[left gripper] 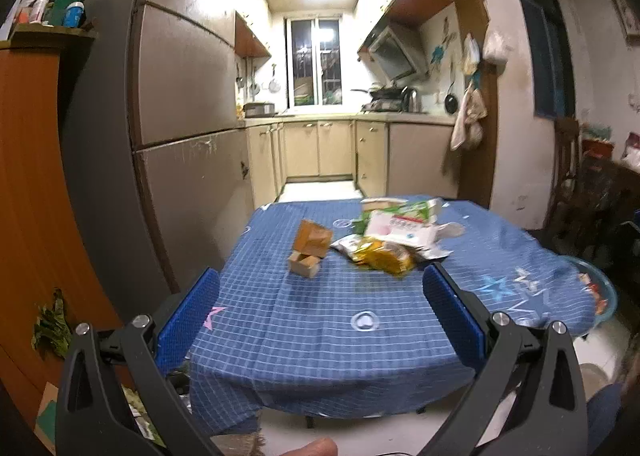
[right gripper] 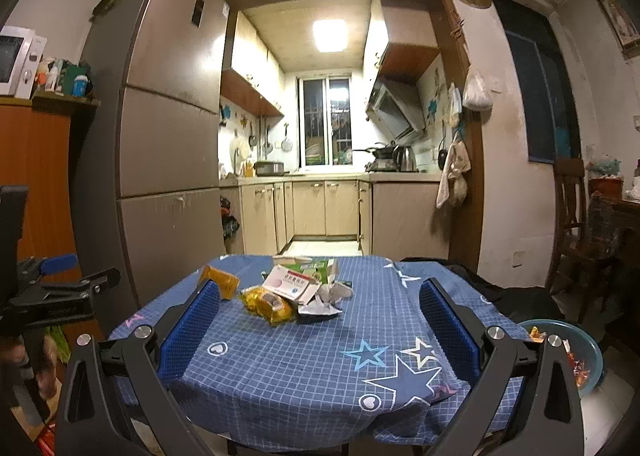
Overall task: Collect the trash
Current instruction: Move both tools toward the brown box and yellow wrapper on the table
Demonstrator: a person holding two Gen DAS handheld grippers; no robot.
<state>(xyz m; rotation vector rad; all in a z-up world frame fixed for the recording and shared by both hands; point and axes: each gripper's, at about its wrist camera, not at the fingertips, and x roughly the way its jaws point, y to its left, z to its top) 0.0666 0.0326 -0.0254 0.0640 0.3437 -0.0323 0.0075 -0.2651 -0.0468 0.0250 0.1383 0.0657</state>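
At the far left an orange-brown cabinet [right gripper: 36, 184] is standing beside a tall grey fridge [right gripper: 168, 128], with a white microwave [right gripper: 14, 60] sitting on top of the cabinet in the right wrist view. In front of them a table is wearing a blue checked cloth [left gripper: 320, 320] printed with stars and hearts. The left gripper [left gripper: 320, 276] is hovering above the near edge of this cloth with its jaws spread as wide as they go and nothing between its blue pads. Ahead of it the trash is lying in a loose heap toward the far side of the table: a brown cardboard box [left gripper: 310, 252] is sitting at the left of the heap, a crinkled yellow wrapper [left gripper: 384, 256] is lying just right of it, and a white-and-pink medicine box [left gripper: 394, 228] is resting against a green-and-white carton [left gripper: 416, 210] behind. The right gripper [right gripper: 320, 288] is likewise standing fully open and empty, well short of the heap. At the right, below the table edge, a teal basin [right gripper: 588, 352] is holding small bright wrappers.
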